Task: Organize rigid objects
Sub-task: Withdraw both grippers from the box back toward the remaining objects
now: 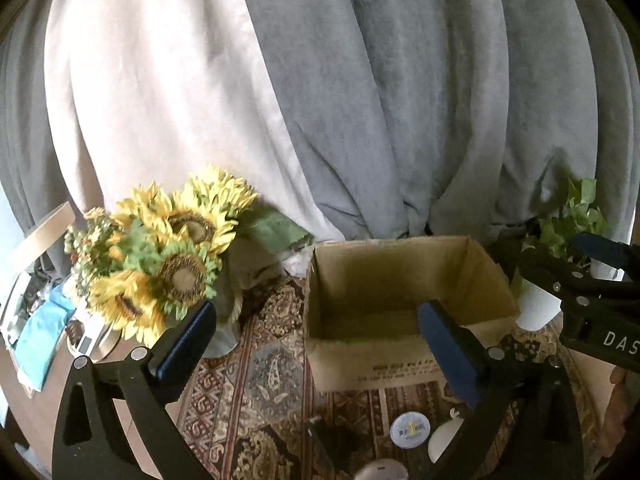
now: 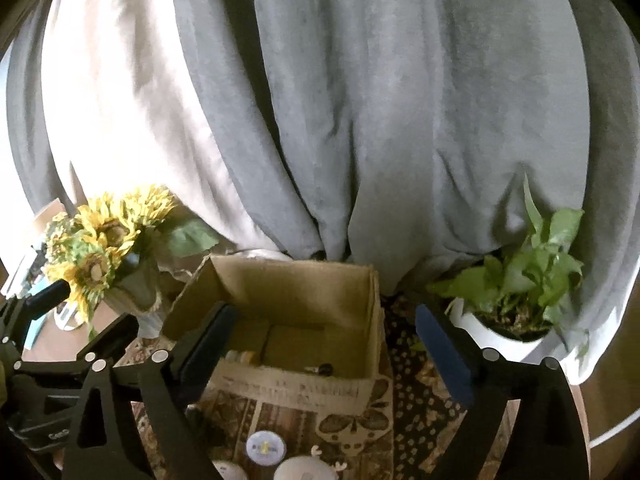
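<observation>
An open cardboard box point(image 1: 400, 364) point(image 2: 296, 390) stands on a patterned cloth, just beyond both grippers. My left gripper point(image 1: 318, 320) is open in front of the box with nothing between its blue pads. To its right my right gripper point(image 2: 328, 318) is open too and holds nothing; the box shows through its gap. Inside the box lie a small dark object point(image 2: 322, 369) and something pale and roll-like point(image 2: 240, 356). In front of the box sit a round white disc with a yellow label point(image 1: 410, 431) point(image 2: 266, 448) and white rounded pieces point(image 1: 446, 438) point(image 2: 306, 470).
A vase of sunflowers point(image 1: 168, 260) point(image 2: 100, 248) stands left of the box. A green plant in a white pot point(image 2: 520, 312) point(image 1: 560, 232) stands right of it. Grey and white curtains point(image 1: 360, 100) hang behind. Clutter with blue cloth point(image 1: 44, 332) lies far left.
</observation>
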Action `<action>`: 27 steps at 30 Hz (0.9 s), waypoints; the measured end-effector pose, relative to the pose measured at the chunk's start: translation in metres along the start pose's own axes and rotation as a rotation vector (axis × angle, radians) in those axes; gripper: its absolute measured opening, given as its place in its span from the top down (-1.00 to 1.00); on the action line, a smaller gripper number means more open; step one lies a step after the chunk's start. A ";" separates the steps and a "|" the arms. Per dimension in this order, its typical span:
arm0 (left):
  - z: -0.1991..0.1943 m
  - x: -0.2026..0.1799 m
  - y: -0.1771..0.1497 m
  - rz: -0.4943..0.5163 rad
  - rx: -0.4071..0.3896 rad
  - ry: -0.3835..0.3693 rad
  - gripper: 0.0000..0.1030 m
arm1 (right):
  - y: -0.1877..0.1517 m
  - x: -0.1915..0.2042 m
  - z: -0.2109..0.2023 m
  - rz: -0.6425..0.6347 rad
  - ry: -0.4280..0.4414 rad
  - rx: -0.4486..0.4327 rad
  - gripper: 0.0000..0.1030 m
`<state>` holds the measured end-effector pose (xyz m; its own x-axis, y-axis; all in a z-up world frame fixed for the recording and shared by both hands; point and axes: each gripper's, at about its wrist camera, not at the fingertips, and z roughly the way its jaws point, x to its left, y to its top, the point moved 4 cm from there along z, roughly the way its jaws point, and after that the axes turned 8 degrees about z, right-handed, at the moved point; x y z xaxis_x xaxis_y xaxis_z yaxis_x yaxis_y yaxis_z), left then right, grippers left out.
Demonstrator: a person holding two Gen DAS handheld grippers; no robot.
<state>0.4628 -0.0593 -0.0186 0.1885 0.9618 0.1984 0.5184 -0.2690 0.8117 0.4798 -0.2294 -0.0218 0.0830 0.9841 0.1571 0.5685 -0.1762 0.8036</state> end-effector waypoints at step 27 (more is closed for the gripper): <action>-0.017 -0.032 -0.095 0.061 0.132 -0.057 -1.00 | -0.093 -0.005 -0.018 -0.037 0.050 0.155 -0.82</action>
<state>0.3935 -0.0633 -0.0922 0.2687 0.9399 0.2106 0.6087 -0.3351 0.7192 0.4115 -0.2183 -0.0866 0.0212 0.9868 0.1606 0.6904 -0.1306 0.7116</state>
